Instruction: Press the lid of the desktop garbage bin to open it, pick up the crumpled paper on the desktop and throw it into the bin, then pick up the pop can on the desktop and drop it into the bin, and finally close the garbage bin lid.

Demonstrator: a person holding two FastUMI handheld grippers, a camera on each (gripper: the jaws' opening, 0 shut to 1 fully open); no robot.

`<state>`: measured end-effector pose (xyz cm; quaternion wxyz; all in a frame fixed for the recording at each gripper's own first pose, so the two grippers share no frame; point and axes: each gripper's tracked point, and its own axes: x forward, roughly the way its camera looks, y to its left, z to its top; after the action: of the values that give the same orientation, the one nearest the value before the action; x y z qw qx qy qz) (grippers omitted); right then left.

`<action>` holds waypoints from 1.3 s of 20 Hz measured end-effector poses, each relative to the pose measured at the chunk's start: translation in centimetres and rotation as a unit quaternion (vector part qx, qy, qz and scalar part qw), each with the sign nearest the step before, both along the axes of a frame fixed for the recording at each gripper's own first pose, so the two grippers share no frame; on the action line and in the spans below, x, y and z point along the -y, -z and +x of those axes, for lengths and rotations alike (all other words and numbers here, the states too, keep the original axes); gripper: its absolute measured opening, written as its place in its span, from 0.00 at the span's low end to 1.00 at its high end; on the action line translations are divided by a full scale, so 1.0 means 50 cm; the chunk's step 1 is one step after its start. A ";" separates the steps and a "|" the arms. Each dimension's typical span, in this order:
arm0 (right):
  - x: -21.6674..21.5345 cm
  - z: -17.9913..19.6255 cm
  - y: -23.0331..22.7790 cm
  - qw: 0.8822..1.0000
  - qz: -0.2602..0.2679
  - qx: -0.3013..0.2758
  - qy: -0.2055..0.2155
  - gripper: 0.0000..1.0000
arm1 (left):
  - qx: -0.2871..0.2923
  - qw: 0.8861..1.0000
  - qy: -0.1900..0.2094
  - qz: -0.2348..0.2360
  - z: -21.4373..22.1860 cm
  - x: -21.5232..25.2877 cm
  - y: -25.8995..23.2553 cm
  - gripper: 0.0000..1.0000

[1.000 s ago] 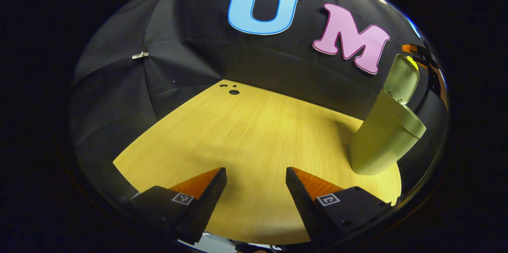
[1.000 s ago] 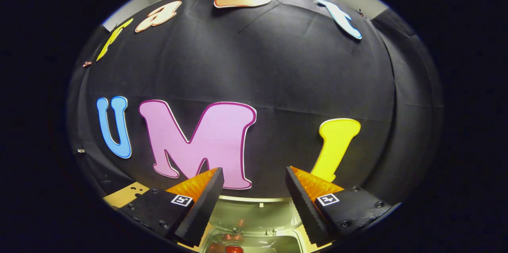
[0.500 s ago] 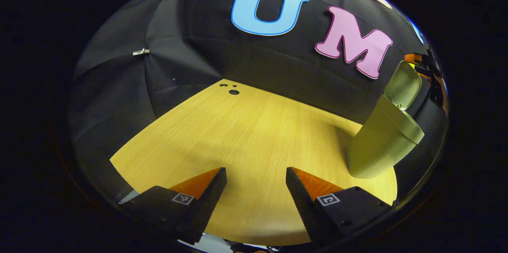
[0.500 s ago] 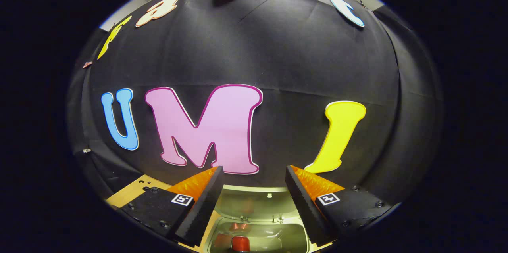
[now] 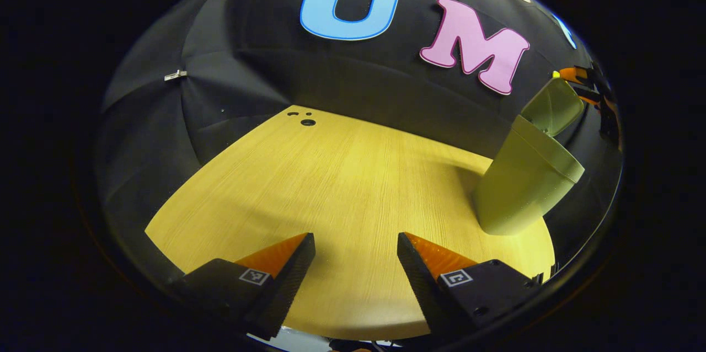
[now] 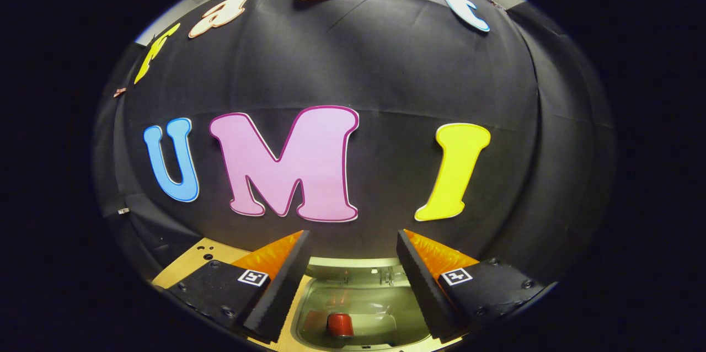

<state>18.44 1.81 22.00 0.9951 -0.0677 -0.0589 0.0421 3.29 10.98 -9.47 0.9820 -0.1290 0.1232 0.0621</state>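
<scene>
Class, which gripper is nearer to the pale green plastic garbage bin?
Right. The right gripper hangs directly above the open pale green plastic garbage bin; the left gripper stays apart, the bin off to its right.

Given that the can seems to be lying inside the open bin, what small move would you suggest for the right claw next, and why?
Probably bring the right claw back behind the raised lid and push it down. It hangs open and empty above the bin, the red can lies inside, and the desktop in the left gripper view bears no paper or can, so closing looks like the remaining step.
</scene>
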 end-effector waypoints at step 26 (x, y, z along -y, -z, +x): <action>0.068 -0.073 0.321 0.993 0.006 -0.111 0.037 0.98 | -0.013 0.998 0.042 0.051 -0.049 0.041 0.022 0.96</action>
<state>14.77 -1.58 5.96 0.9968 -0.0587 0.0539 0.0118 0.82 8.92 -10.57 0.9874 -0.0730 0.1376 0.0289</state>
